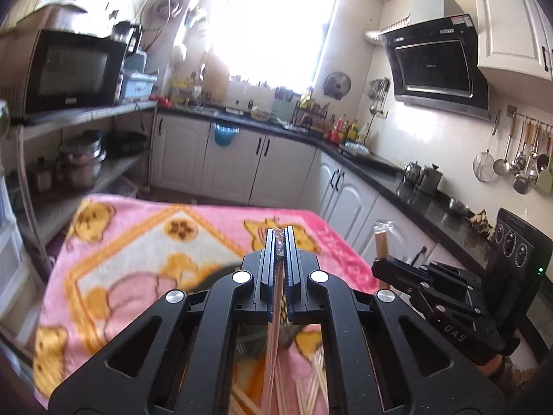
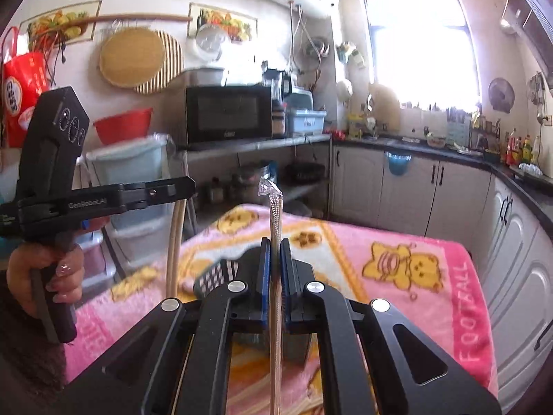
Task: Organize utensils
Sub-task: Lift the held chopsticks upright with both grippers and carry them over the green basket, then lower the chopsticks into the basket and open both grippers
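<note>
My left gripper [image 1: 283,233] is shut on a pair of wrapped wooden chopsticks [image 1: 273,311], held upright above the pink blanket-covered table [image 1: 138,242]. It shows from the side in the right wrist view [image 2: 188,185], chopsticks [image 2: 174,242] hanging below it. My right gripper [image 2: 275,242] is shut on another plastic-wrapped pair of chopsticks [image 2: 274,204] that sticks up past the fingers. It also shows in the left wrist view [image 1: 380,264] with its chopsticks [image 1: 381,242]. Several loose chopsticks [image 1: 311,394] lie on the blanket below. A dark checkered holder [image 2: 216,278] sits behind my right fingers.
A shelf with a microwave [image 2: 228,112], pots and plastic bins [image 2: 128,166] stands left of the table. Kitchen counters and white cabinets [image 2: 414,186] run along the back and right. Utensils hang on a wall rail [image 1: 522,159]. A black appliance [image 1: 518,242] stands at the right.
</note>
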{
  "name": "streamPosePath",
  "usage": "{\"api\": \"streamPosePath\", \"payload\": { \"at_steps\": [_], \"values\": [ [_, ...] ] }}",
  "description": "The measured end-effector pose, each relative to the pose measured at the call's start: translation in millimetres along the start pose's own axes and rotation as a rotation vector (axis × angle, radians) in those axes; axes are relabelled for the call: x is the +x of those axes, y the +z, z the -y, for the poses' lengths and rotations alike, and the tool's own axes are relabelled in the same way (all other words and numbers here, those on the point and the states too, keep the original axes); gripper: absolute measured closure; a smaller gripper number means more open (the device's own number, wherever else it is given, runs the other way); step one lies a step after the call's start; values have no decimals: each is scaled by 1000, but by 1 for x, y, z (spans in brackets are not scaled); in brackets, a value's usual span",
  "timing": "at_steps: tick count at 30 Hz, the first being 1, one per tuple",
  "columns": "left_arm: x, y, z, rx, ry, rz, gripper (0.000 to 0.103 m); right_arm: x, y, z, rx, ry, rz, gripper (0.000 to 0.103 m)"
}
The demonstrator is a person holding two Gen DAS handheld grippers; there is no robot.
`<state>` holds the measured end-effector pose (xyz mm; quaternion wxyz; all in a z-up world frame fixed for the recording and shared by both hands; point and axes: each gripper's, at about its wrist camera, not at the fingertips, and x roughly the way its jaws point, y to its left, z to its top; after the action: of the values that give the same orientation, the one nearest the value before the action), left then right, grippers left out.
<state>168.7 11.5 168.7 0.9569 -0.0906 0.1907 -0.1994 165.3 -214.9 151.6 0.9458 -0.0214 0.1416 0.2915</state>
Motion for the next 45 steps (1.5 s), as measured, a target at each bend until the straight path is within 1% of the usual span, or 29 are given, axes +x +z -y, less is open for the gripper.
{"api": "streamPosePath", "payload": {
  "at_steps": [7, 11, 15, 18, 24, 29, 34, 42, 44, 45],
  "values": [
    [6, 39, -3, 16, 31, 80, 101, 0, 28, 15, 58, 34, 144, 97],
    [15, 55, -13, -1, 66, 119, 101, 13, 36, 24, 93, 53, 208, 97],
    [26, 61, -22, 2, 115, 150, 101, 29, 37, 29, 105, 44, 240, 97],
    [36, 60, -28, 10, 151, 165, 101, 43, 34, 32, 102, 21, 260, 97],
    [56, 43, -43, 8, 195, 151, 101, 72, 19, 37, 86, -31, 265, 97],
    [71, 22, -56, 1, 214, 110, 101, 94, 0, 35, 72, -76, 254, 97],
    [77, 7, -59, 7, 212, 89, 101, 109, -13, 35, 77, -90, 230, 97],
    [82, -8, -59, 9, 187, 64, 100, 111, -26, 34, 109, -83, 180, 96],
    [83, -12, -58, 7, 183, 53, 100, 108, -28, 36, 118, -83, 174, 87],
    [83, -15, -59, 6, 184, 46, 100, 106, -29, 37, 124, -88, 170, 77]
  ]
}}
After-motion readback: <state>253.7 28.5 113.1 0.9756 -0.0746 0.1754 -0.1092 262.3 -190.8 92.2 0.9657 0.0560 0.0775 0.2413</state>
